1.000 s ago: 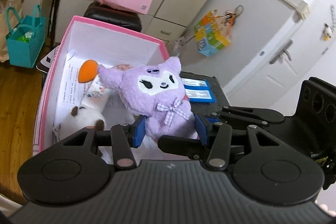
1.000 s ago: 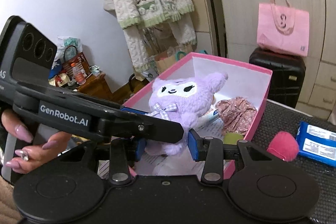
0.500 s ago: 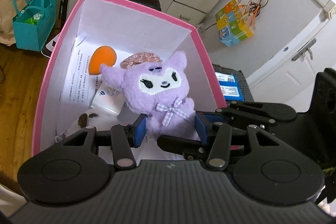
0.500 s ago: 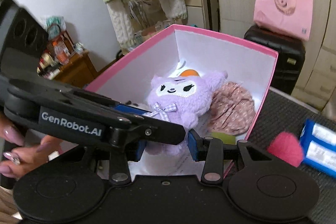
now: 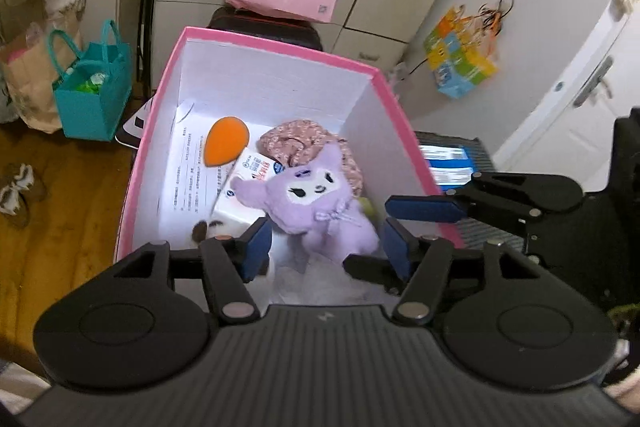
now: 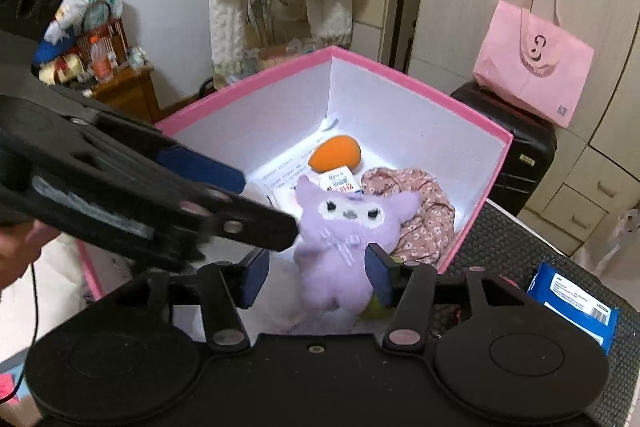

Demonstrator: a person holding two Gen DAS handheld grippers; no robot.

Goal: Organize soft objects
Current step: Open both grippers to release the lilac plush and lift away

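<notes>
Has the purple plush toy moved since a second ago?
Yes. The purple plush toy has dropped into the pink box, now lying against the floral cloth as both grippers' jaws open around it.

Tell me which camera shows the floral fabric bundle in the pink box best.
The right wrist view: the floral fabric bundle lies spread along the pink box's right wall, its print clear, only partly covered by the purple plush. In the left wrist view the plush hides most of it, leaving only its top.

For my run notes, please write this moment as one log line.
left gripper: opening, pads clear of purple plush toy | right gripper: opening, plush between pads | plush: inside pink box, on floral cloth
</notes>
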